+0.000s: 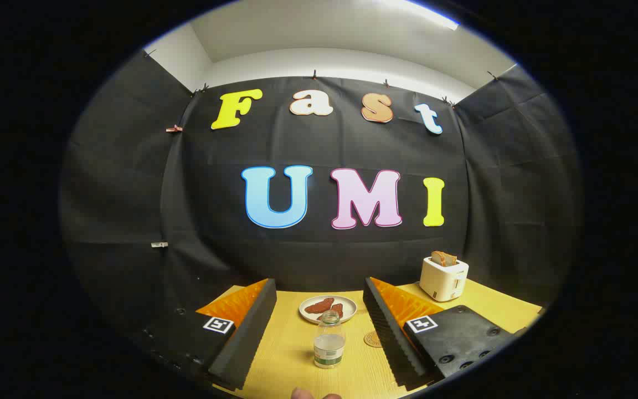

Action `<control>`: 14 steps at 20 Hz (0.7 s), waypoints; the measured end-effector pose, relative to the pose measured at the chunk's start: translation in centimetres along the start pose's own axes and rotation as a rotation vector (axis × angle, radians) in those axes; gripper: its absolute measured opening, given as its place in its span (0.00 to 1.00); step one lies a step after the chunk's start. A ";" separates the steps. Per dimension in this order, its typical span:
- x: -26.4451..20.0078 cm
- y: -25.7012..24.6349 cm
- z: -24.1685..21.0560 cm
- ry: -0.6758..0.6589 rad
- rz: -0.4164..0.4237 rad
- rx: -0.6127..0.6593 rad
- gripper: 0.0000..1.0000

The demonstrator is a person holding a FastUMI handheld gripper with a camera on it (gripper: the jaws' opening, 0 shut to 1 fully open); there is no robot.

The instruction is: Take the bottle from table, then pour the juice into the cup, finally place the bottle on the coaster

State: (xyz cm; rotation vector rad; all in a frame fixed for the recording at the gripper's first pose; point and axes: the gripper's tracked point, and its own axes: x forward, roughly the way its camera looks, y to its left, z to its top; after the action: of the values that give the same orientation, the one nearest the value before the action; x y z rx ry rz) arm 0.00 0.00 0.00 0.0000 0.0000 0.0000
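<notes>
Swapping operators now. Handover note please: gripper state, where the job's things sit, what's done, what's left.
Gripper: open, fingers spread either side of the bottle, touching nothing.
Bottle: upright on the table, between the fingers, cap off, some liquid in it.
Coaster: right of the bottle, partly behind the right finger.
Beyond: plate of food; toaster far right.
Done: nothing; bottle not gripped.
Left: grasp, pour into cup, set bottle on coaster.
</notes>
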 end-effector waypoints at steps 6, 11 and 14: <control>0.1 -0.1 -0.6 0.006 -0.010 0.001 0.97; 0.1 -0.3 -1.0 0.007 -0.011 -0.002 0.96; 0.2 -0.2 -1.3 0.007 -0.010 0.002 0.96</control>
State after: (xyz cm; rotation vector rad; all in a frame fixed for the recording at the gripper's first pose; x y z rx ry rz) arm 0.19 -0.23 -1.30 0.0019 0.0070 -0.0100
